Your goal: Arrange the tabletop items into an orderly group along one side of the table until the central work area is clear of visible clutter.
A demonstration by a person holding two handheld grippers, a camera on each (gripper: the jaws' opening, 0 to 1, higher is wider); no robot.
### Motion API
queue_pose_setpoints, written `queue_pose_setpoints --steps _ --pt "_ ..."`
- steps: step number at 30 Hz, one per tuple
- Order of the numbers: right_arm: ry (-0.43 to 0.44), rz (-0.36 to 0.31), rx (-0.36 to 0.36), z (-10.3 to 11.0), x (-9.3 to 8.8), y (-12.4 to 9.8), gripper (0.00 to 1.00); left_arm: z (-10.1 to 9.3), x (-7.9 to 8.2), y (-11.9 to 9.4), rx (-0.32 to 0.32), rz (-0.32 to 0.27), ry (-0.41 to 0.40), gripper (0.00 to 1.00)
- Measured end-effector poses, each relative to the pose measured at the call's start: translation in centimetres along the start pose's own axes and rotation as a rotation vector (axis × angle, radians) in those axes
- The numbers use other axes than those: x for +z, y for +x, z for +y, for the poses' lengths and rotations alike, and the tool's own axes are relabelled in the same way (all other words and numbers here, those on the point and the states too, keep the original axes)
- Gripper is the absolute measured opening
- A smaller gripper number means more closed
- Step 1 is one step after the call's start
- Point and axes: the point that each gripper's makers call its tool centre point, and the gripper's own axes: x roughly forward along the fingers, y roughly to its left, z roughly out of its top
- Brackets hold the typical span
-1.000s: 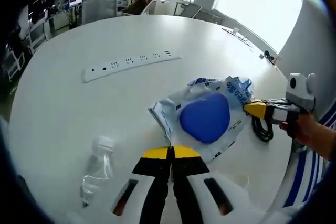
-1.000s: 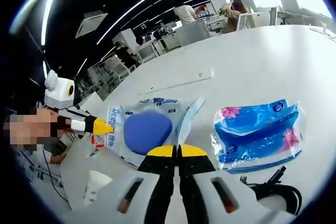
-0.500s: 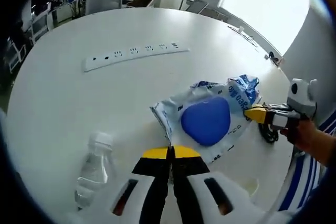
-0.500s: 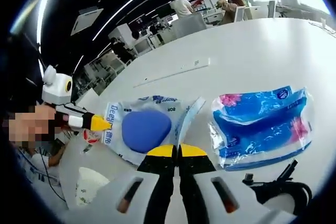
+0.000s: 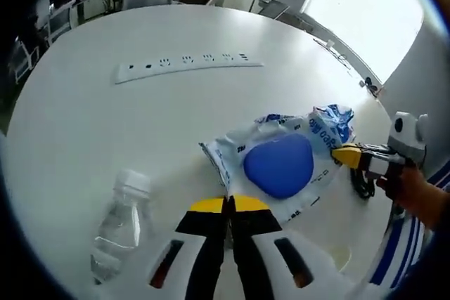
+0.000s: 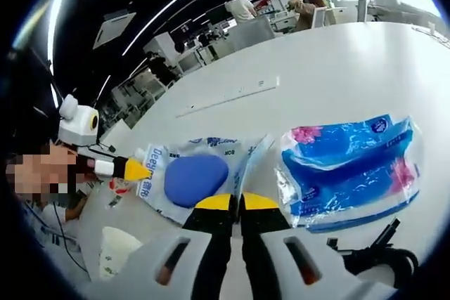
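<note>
white pouch (image 6: 190, 173) with blue oval: blue print reads roughly "deeyeo" along one edge. smaller "80r" or similar, too blurred to confirm.

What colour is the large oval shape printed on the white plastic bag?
Blue; the oval on the white plastic bag shows best in the left gripper view.

Daylight is flooding in from the windows (image 5: 365, 12), glaring on the white table (image 5: 105, 124); edges are bending, blurring.

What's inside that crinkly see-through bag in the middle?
A rounded blue thing shows through the clear bag, between both tongs. What it is exactly, the printed plastic hides.
</note>
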Motion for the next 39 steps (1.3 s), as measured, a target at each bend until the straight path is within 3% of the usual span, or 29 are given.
queue_pose_setpoints --steps 22,39 --pt "-0.032 -0.006 -0.023 0.2 0.3 -0.8 0.1 0.4 0.3 -0.7 0.001 -0.047 -0.009 0.08" --pt "-0.044 -0.021 -0.034 0.8 0.7 -2.3 0.14 -0.1 0.6 -2.1 -0.017 -0.074 0.003 0.19"
